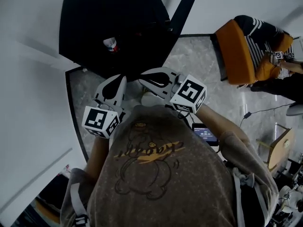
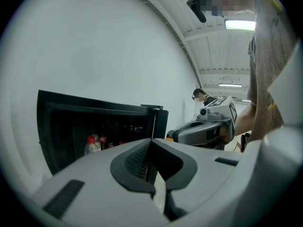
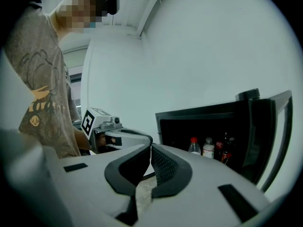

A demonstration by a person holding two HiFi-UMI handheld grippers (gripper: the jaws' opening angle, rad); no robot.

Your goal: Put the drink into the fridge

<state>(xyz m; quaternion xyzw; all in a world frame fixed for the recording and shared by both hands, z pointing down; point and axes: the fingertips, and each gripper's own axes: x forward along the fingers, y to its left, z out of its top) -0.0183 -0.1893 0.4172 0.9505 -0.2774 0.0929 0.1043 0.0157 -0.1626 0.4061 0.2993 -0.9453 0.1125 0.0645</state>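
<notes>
Nearest, held at the person's chest: left gripper (image 1: 121,81), jaws pressed fully together, nothing between them. The right gripper (image 1: 145,81) is just beside it, jaws likewise closed tip to tip and empty. Both point roughly level toward the small black fridge (image 1: 90,18). It sits on the grey stone-patterned floor (image 1: 194,56) against the white wall, its door (image 3: 277,131) swung open. Inside the compartment, the clear red-capped plastic drink bottle (image 2: 91,144) stands upright, long axis vertical, cap up. It is well apart from both sets of jaws, ahead of them and within the fridge, touched by neither. A white-capped bottle (image 3: 208,148) stands just beside it, with darker cola bottles (image 3: 220,150) next along; their bases are hidden behind the gripper bodies. Far right, an orange chair (image 1: 236,51) with a seated person in a striped top (image 1: 258,30).
</notes>
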